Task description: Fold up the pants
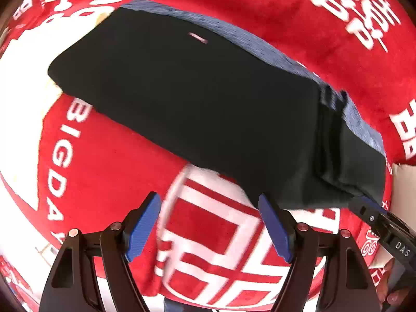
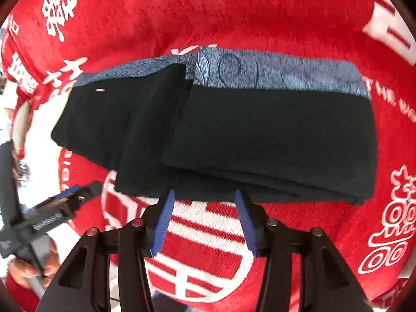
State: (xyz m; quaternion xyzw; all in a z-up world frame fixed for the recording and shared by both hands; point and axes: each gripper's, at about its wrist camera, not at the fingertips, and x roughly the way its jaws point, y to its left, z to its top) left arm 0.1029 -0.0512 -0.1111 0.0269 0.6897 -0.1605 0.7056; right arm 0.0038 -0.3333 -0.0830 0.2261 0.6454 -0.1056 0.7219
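The black pants (image 1: 187, 96) lie folded in a long flat bundle on the red cloth, with a blue-grey patterned strip (image 1: 260, 44) along the far edge. They also show in the right wrist view (image 2: 260, 135), folded in layers. My left gripper (image 1: 209, 205) is open and empty, just short of the bundle's near edge. My right gripper (image 2: 204, 197) is open and empty at the near edge. The right gripper shows at the left wrist view's right edge (image 1: 374, 215); the left gripper shows at the right wrist view's left (image 2: 75, 192).
A red plush cloth (image 1: 109, 166) with white characters and letters covers the surface under the pants; it fills the right wrist view too (image 2: 260, 13). A hand (image 2: 33, 265) holds the left gripper's handle at lower left.
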